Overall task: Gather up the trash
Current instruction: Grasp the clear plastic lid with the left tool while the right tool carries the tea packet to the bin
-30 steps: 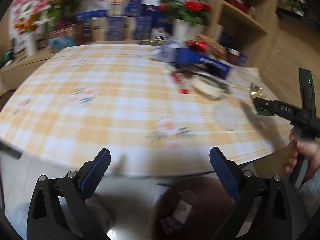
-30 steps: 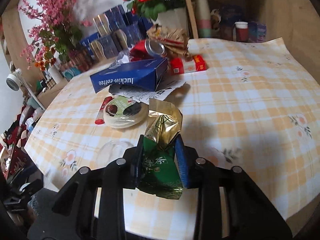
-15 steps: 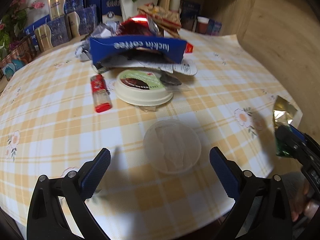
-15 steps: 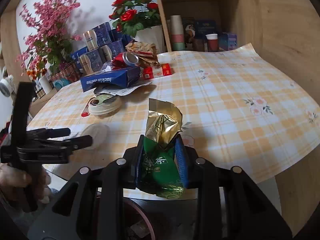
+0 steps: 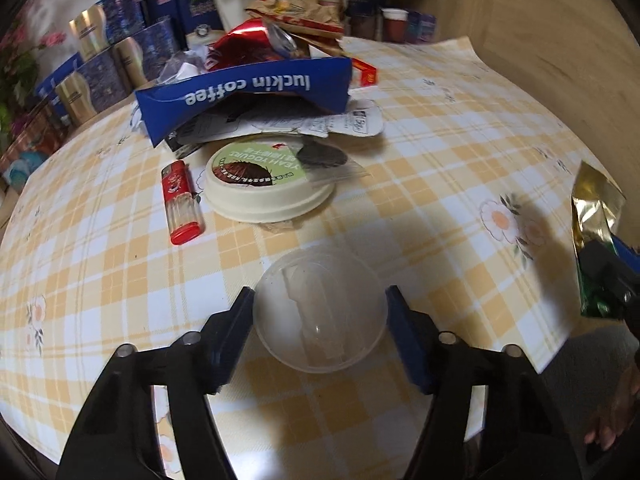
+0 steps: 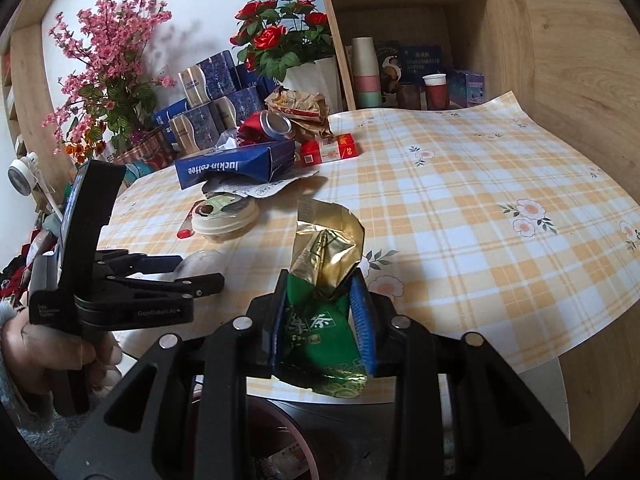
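On a checked table, the left gripper (image 5: 320,312) sits spread around a clear dome lid (image 5: 320,308) that may slip or crush when squeezed, while the right gripper (image 6: 322,316) pinches a tea packet (image 6: 320,320) above a bin (image 6: 280,452).

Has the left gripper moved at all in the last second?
Yes. The left gripper has gone forward over the table, its fingers now on either side of the clear plastic lid, nearer the yogurt tub.
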